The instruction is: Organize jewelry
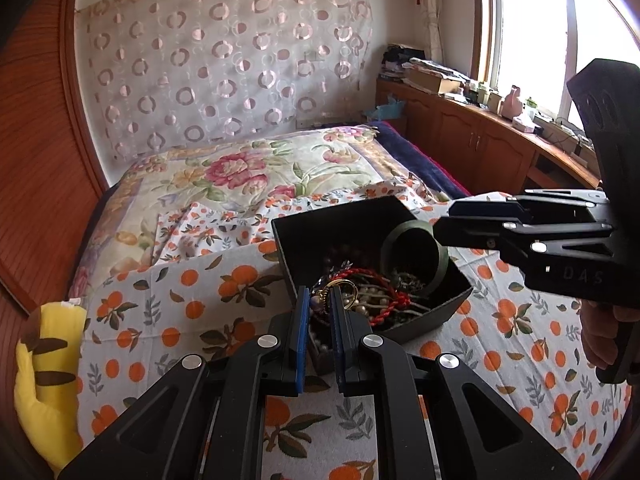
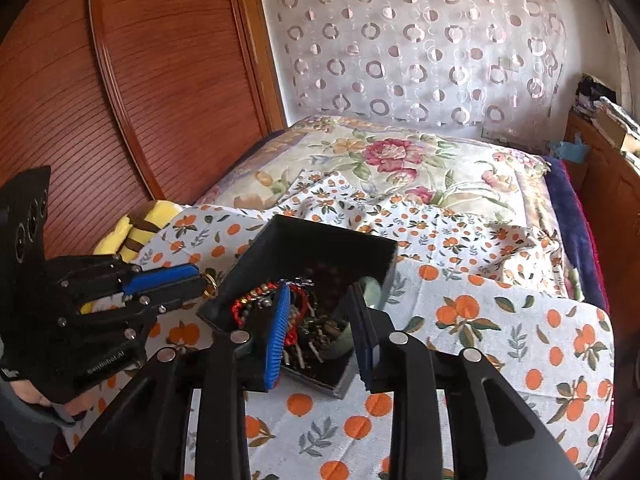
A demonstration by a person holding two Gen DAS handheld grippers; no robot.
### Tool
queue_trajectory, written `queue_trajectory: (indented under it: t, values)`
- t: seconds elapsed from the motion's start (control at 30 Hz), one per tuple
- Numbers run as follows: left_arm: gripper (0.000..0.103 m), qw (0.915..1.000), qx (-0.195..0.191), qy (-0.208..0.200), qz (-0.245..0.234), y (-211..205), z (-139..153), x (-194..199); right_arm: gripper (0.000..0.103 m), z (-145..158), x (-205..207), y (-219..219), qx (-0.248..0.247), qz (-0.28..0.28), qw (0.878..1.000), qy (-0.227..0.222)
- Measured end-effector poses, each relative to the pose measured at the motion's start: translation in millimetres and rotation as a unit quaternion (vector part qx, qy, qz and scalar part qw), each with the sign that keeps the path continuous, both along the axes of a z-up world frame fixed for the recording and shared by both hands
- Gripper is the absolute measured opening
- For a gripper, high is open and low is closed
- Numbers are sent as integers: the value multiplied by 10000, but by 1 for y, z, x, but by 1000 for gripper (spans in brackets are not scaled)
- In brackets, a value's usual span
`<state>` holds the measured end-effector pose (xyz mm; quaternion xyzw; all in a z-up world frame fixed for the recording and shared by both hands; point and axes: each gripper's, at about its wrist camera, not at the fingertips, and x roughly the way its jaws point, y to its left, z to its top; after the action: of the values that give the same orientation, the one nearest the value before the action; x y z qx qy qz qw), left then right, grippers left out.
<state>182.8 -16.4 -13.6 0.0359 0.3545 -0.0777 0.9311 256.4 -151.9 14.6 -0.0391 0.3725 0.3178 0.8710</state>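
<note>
1. On the orange-print bedsheet (image 1: 224, 280), in the left wrist view, a black box (image 1: 320, 232) holds tangled jewelry (image 1: 372, 296) and a green bangle (image 1: 416, 252). The left gripper (image 1: 319, 300) pinches a gold ring (image 1: 338, 283).
2. In the right wrist view, the right gripper (image 2: 320, 312) hangs spread wide over the box, holding nothing.

left tool (image 1: 319, 300) pinching gold ring (image 1: 334, 285), black box (image 1: 296, 240)
</note>
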Motion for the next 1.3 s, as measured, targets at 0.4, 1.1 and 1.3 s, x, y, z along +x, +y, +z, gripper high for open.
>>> queue_trajectory:
  t: [0.4, 1.1, 1.3]
  values:
    - [43, 9998, -43, -180, 53, -5, 10, -7, 44, 1, -29, -27, 11, -288, 9993, -256]
    - [95, 9947, 117, -726, 721, 5, 25, -125, 100, 25, -149, -63, 400, -1094, 9853, -1253]
    - [95, 9935, 53, -752, 848, 8, 23, -142, 100, 18, -161, -67, 335, -1408, 9804, -1336]
